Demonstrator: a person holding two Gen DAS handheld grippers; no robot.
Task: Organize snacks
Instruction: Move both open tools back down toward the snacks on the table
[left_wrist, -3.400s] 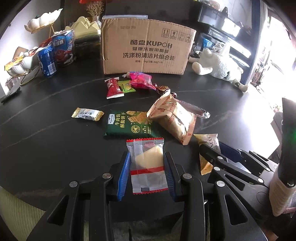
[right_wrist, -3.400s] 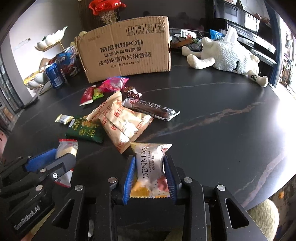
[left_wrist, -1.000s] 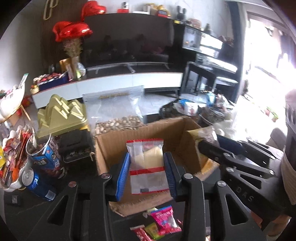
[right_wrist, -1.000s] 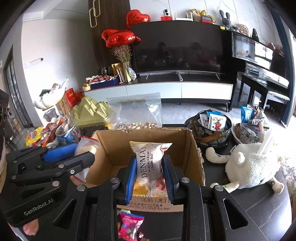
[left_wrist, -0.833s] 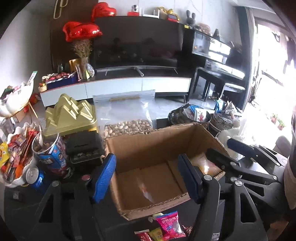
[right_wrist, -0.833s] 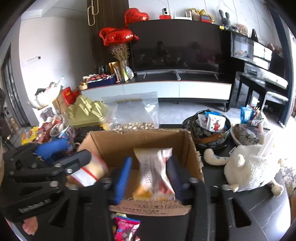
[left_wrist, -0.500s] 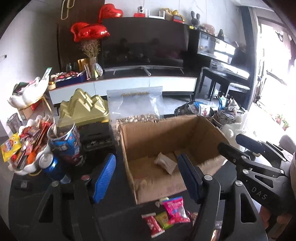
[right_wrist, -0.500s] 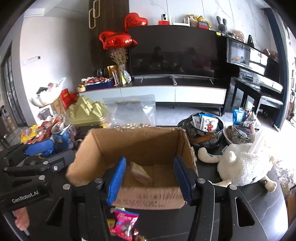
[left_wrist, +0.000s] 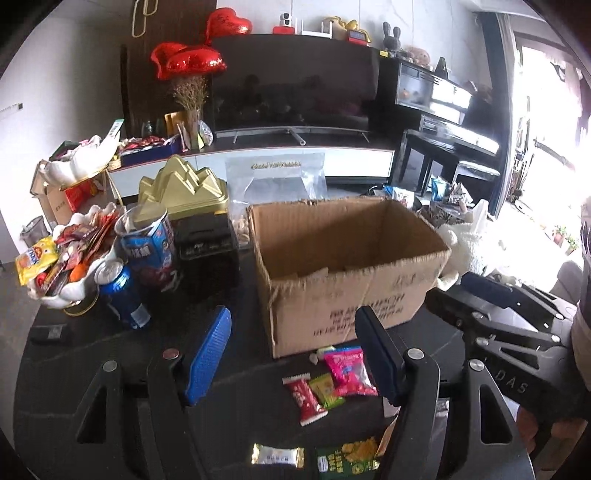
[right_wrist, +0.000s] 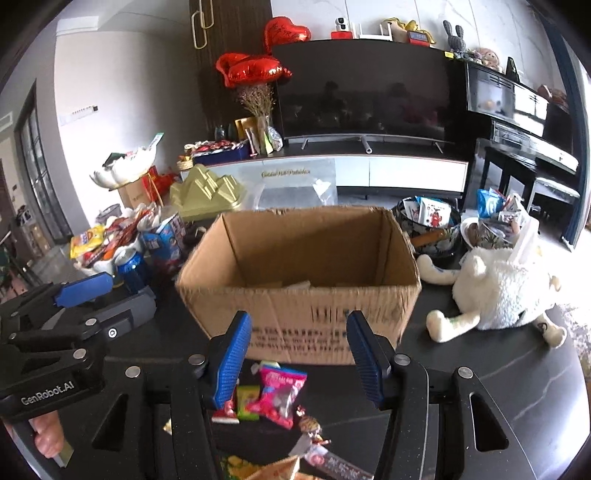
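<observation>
**Item: loose snacks on dark table, for collection into cardboard box**

Location of goods. The cardboard box (left_wrist: 347, 269) is standing open-topped on the table (left_wrist: 92, 350); all places below are given from it. Lying just in front of its near wall: a pink packet (left_wrist: 349, 373), a small green packet (left_wrist: 325, 389) and a red packet (left_wrist: 304, 397), the three touching or nearly so. Farther in front of the box: a gold-ended white bar (left_wrist: 277, 455) and a dark green biscuit pack (left_wrist: 347, 459). Pale wrappers are just showing over the near wall, inside the box (right_wrist: 295, 285).

Tools. The left gripper (left_wrist: 291, 354) is hanging in front of the box with its blue pads spread wide, holding nothing and touching nothing. The right gripper (right_wrist: 297, 350) is likewise gaping wide and empty, the pink packet (right_wrist: 279, 393) lying below and between its pads. Each gripper is showing at the edge of the other's view, close alongside.

Handling note (judgement). The step in hand appears to be going down for the next pick. It would be done best by lowering one gripper over a single packet, pads straddling its narrow width, and closing only when both pads are clear of the neighbours; the clustered three are likely to drag one another. The flat wrappers are probably slippery against the table, so a low approach is advisable.
</observation>
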